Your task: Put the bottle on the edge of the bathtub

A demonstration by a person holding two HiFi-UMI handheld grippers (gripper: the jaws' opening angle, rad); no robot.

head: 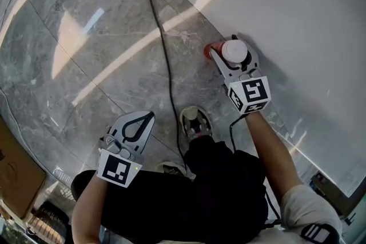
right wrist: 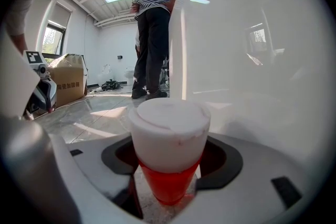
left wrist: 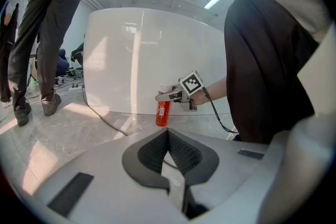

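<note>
Tongs in the right hand (head: 231, 55) are closed on the bottle (right wrist: 169, 128), their dark pads on either side of it just below the white cap, with the red body showing beneath. The bottle stands upright on the grey marble floor (head: 86, 71), at the foot of the white bathtub (head: 303, 14) and just beside its outer wall; whether it touches the wall cannot be told. From the left gripper view, these tongs reach the bottle's top from the side, tilted slightly downward, with their marker cube (head: 250, 94) behind them.

Left tongs (head: 150, 116) are fully closed with nothing between them; the two pads meet at the tip. They hang above the floor, well apart from the bottle and nearer the wearer's body, pointing towards the tub.

A black cable (head: 163, 48) runs across the floor between the two grippers and passes the wearer's shoe (head: 194, 122). Another person in a striped shirt and dark trousers (right wrist: 152, 29) stands by the far end of the bathtub. A cardboard box (right wrist: 68, 81) sits on the floor farther off, towards the window side of the room.
</note>
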